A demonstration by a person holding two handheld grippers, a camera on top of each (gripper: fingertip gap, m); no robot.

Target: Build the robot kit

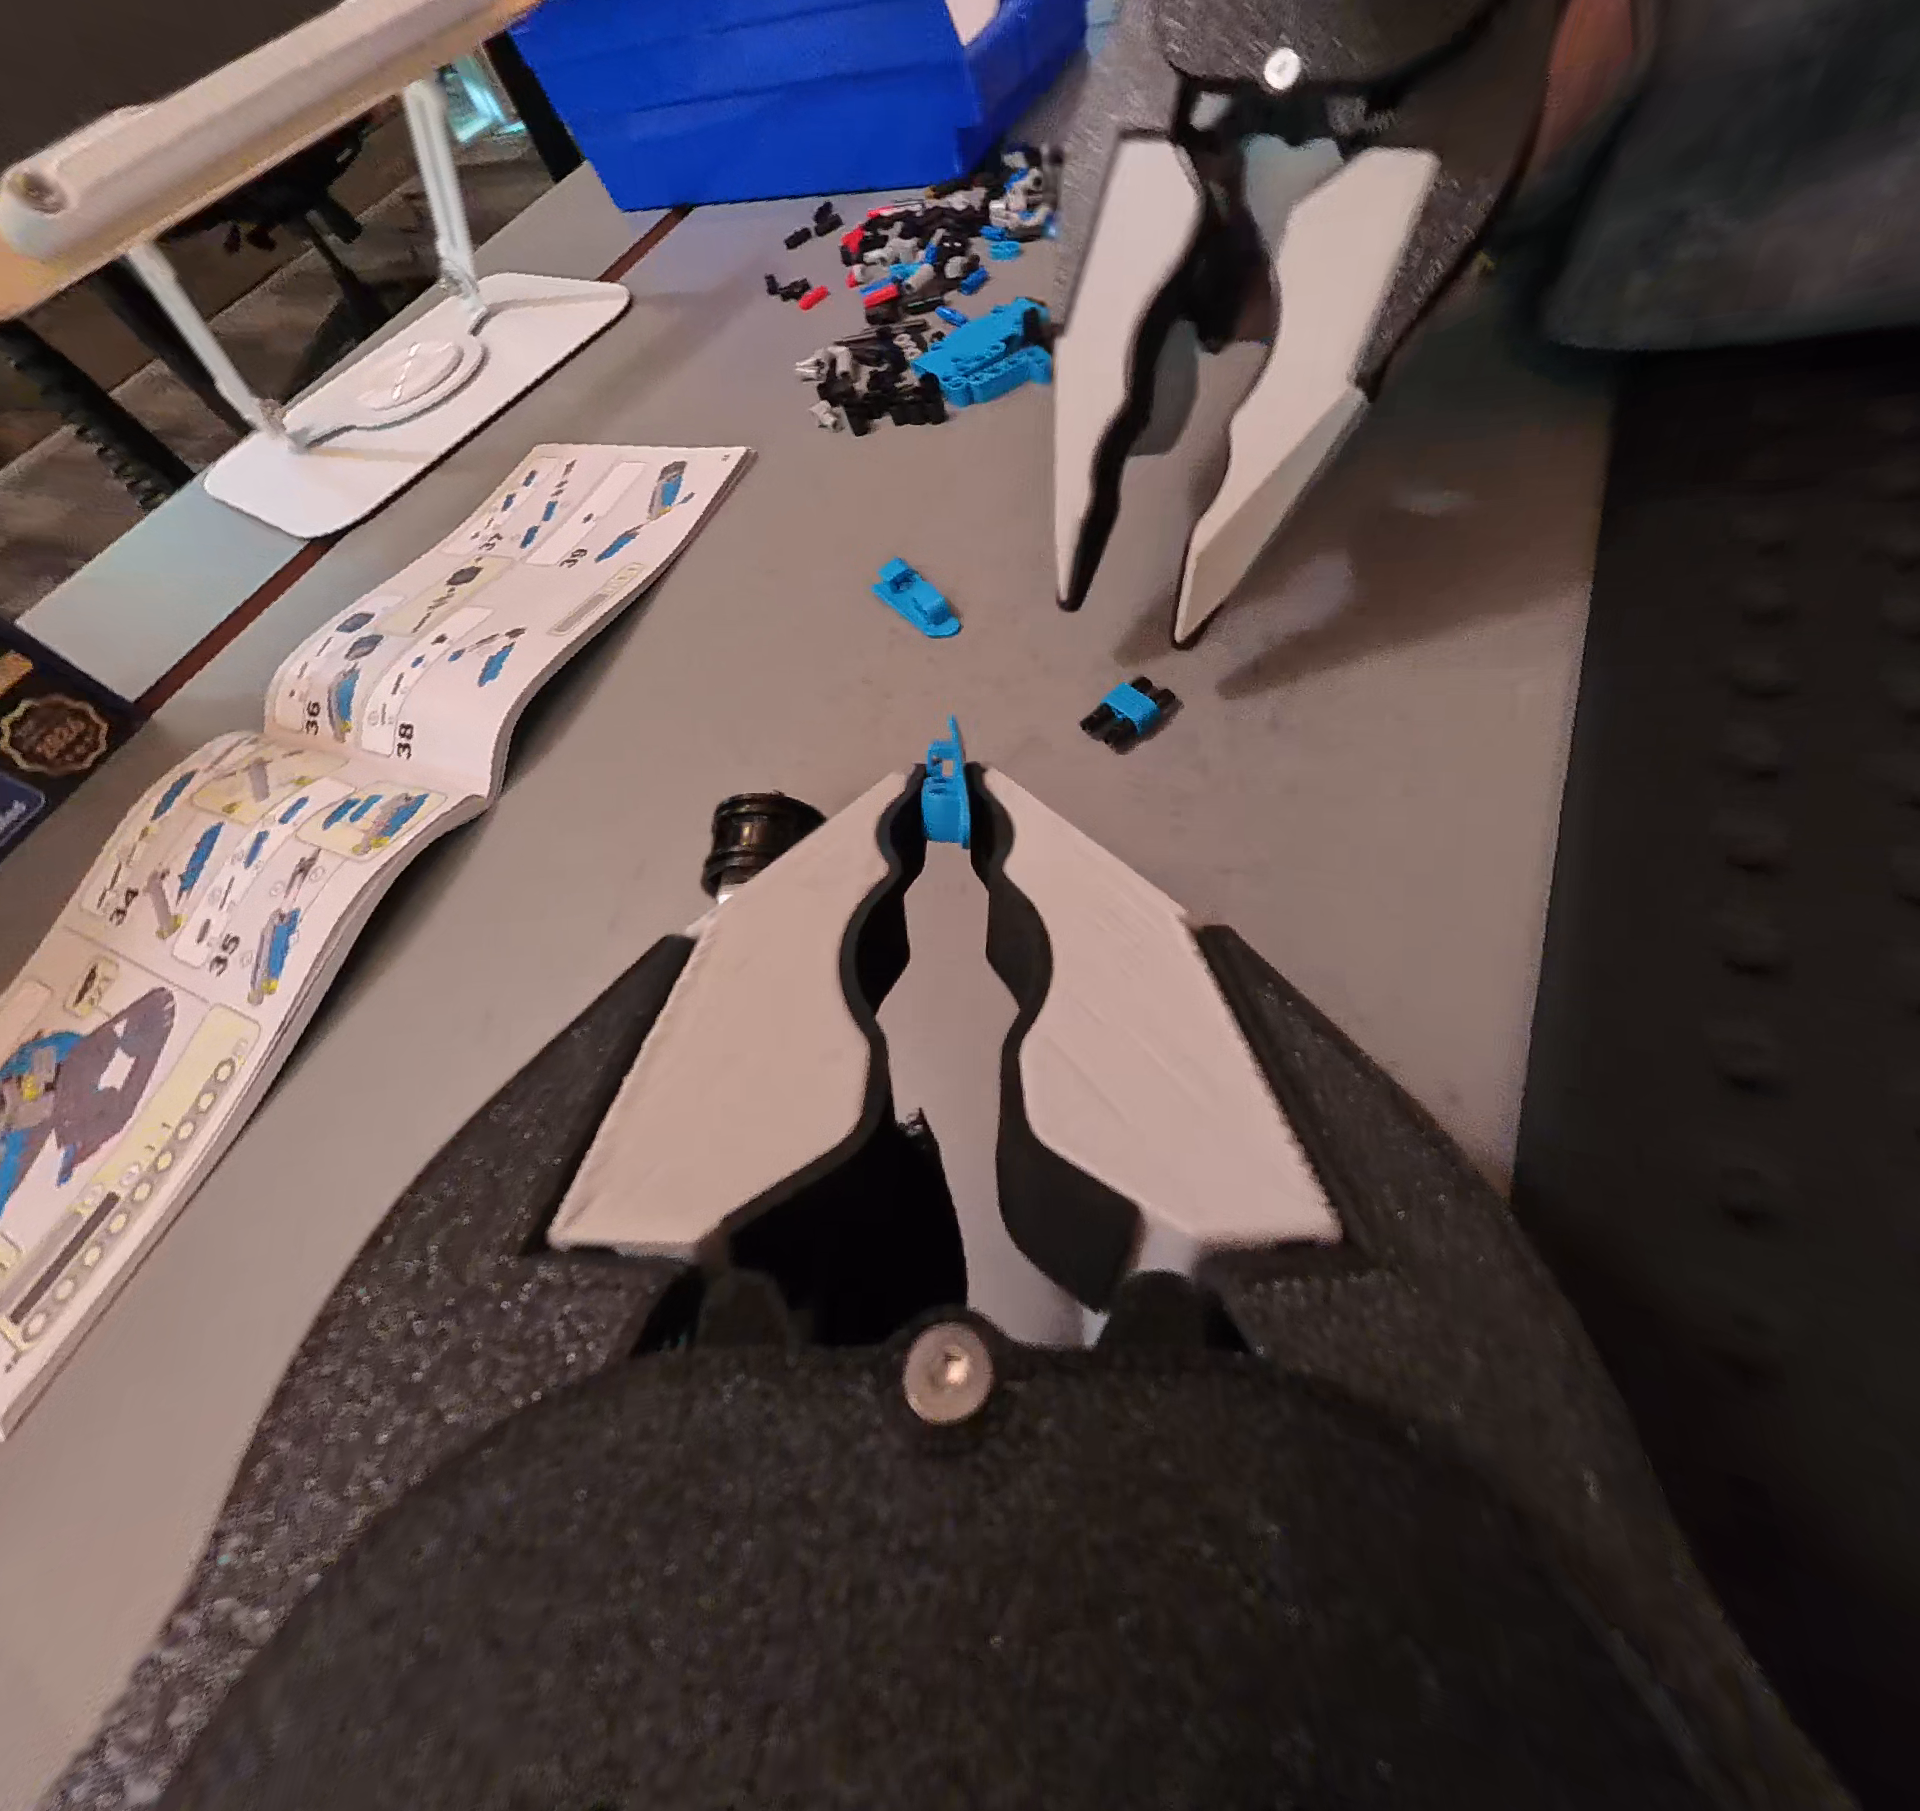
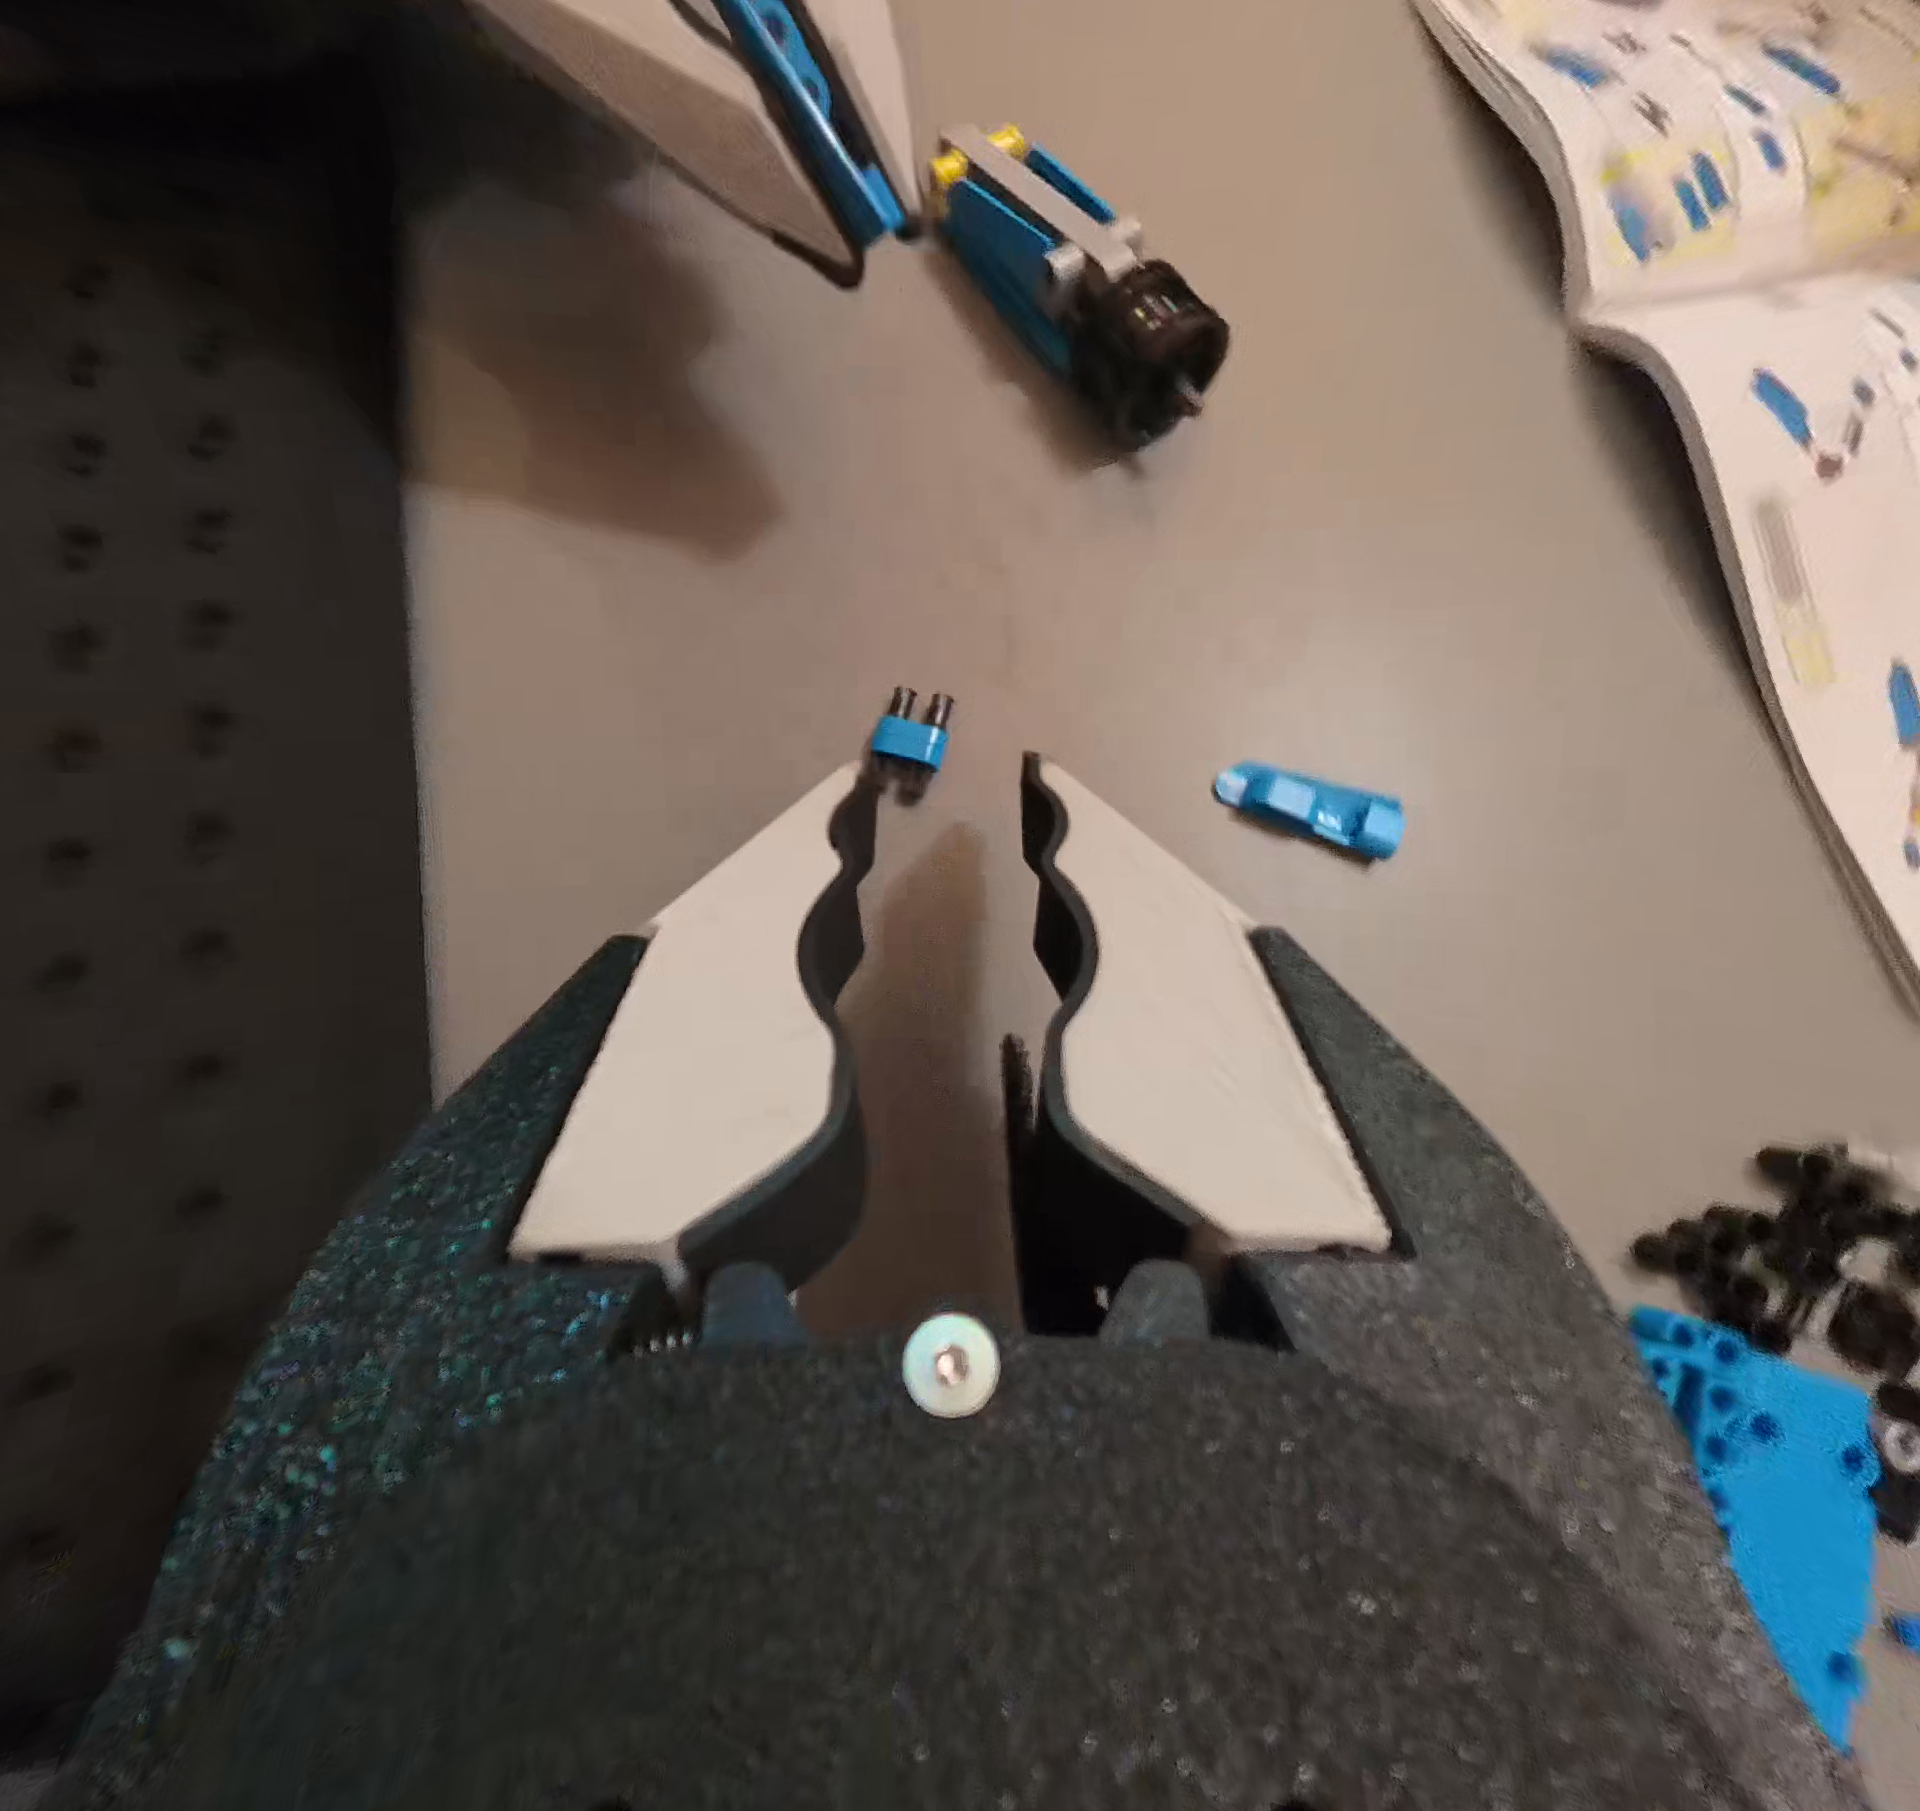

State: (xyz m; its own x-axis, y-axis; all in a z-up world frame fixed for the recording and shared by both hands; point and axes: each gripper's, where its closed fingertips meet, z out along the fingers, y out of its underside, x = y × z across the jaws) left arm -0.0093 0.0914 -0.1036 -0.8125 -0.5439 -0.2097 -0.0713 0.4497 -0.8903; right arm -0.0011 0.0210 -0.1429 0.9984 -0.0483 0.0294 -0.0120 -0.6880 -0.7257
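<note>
My left gripper (image 1: pixel 943 785) is shut on a thin blue panel piece (image 1: pixel 943 790), held above the grey table; it also shows at the top of the right wrist view (image 2: pixel 800 99). My right gripper (image 2: pixel 940 769) is open and empty, tips just above the table; it also shows in the left wrist view (image 1: pixel 1127 623). A small blue connector with black pins (image 2: pixel 912 745) lies at its left fingertip and shows in the left wrist view (image 1: pixel 1129 712). A blue curved piece (image 2: pixel 1309 807) lies to the right of it. A small blue, grey and black assembly (image 2: pixel 1070 275) lies beside the left gripper.
An open instruction booklet (image 1: pixel 343 774) lies left of the grippers. A pile of loose black, blue and red pieces (image 1: pixel 925 307) sits farther back, before a blue bin (image 1: pixel 769 68). A white desk lamp (image 1: pixel 343 379) stands at the far left. The table edge (image 1: pixel 1558 722) runs along the right. My hands' fingertips stand some 9 cm from each other.
</note>
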